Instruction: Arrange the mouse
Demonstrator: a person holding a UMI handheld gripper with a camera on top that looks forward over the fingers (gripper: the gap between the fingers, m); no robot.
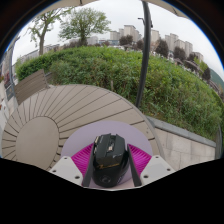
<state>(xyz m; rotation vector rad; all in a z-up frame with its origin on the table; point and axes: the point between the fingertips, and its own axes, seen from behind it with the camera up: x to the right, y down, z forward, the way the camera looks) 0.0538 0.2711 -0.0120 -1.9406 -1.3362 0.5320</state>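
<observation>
A black gaming mouse (110,158) sits between my gripper's (110,150) two fingers. The magenta pads (82,158) press against its left and right sides, so the gripper is shut on it. The mouse points away from me. Beneath it is a round pale lilac mat (100,131) that lies on a round wooden slatted table (55,118). I cannot tell whether the mouse rests on the mat or hangs just above it.
The table's far edge curves ahead of the fingers. Beyond it are a green hedge (115,70), a dark pole (145,50) and pale paving (185,148) to the right. A slatted seat (25,85) stands at the left. Trees and buildings are far off.
</observation>
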